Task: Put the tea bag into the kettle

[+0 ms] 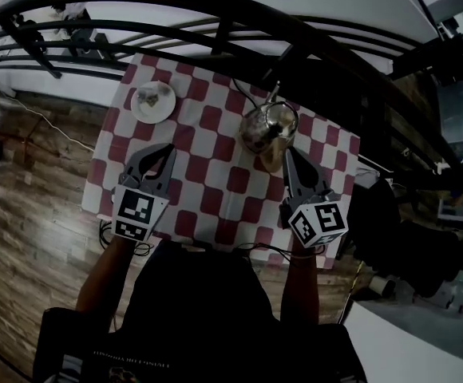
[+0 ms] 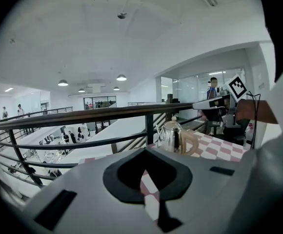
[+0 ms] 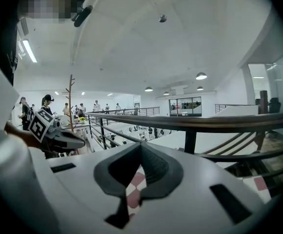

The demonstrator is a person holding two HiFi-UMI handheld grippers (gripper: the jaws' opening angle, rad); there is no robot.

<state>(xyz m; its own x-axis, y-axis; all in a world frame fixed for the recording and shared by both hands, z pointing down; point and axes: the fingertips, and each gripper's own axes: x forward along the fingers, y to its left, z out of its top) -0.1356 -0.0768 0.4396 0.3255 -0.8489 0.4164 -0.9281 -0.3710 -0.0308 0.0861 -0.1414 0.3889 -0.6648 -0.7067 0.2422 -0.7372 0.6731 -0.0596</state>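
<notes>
A shiny metal kettle [image 1: 267, 126] with a tan handle stands at the far right of the checkered table [image 1: 215, 190]; the left gripper view shows the kettle [image 2: 172, 135] ahead to the right. A tea bag [image 1: 150, 96] lies on a white plate [image 1: 140, 112] at the far left. My left gripper [image 1: 166, 148] hovers below the plate, its jaws shut and empty [image 2: 146, 151]. My right gripper [image 1: 288, 153] sits just right of the kettle's handle, its jaws together with nothing between them [image 3: 140, 146].
A dark metal railing [image 1: 215, 14] runs along the table's far edge, with an open drop behind it. Wooden floor lies to the left. A black chair or bag [image 1: 391, 230] stands at the right. Cables trail at the table's near edge.
</notes>
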